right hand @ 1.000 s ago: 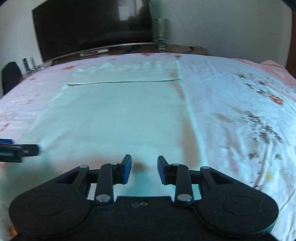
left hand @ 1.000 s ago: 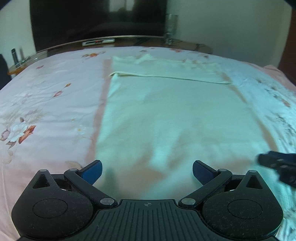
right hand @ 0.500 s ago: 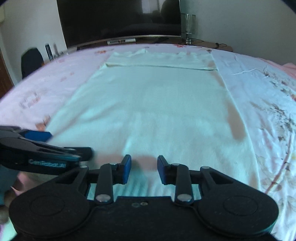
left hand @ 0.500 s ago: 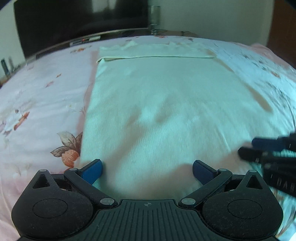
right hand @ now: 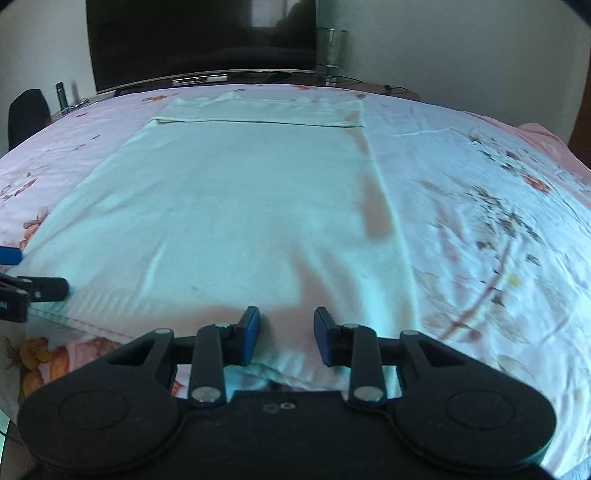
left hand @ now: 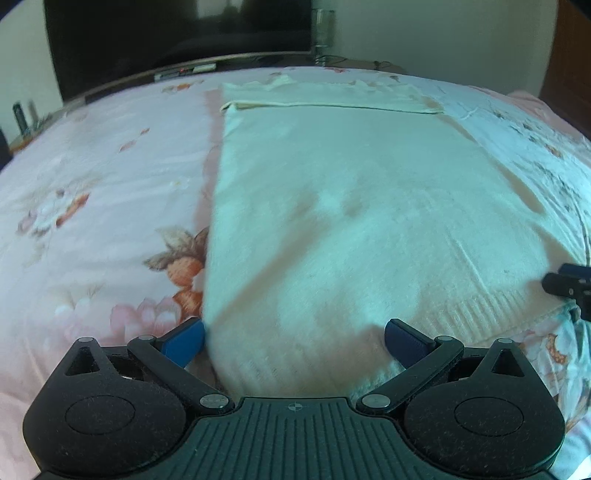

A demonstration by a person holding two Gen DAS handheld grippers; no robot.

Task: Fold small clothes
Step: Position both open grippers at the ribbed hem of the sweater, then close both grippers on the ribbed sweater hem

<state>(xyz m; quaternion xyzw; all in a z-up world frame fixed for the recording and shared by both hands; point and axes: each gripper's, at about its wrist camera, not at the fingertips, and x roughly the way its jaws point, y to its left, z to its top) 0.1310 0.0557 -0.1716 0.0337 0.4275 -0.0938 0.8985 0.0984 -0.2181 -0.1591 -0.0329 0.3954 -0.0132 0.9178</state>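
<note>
A pale mint garment (left hand: 351, 221) lies flat on the bed, its far end folded over in a band (left hand: 332, 98). My left gripper (left hand: 293, 328) stands wide open, low over the ribbed near hem at the garment's left corner. The left fingertip (left hand: 188, 338) is just off the cloth's left edge. In the right wrist view the same garment (right hand: 240, 206) fills the middle. My right gripper (right hand: 286, 321) hangs over the near hem toward its right side, jaws narrowly apart with nothing pinched. Each gripper shows at the other view's edge: right gripper (left hand: 569, 284), left gripper (right hand: 37, 288).
The bed carries a pink floral sheet (left hand: 92, 206) on all sides of the garment. Beyond the far edge stand a dark TV screen (right hand: 203, 33), a low shelf and a glass (right hand: 332, 48). A dark chair back (right hand: 27, 114) sits at far left.
Both grippers have pulled back toward the near end of the garment and sunk a little. The ribbed hem now lies right under the fingers. The jaw gaps are unchanged.
</note>
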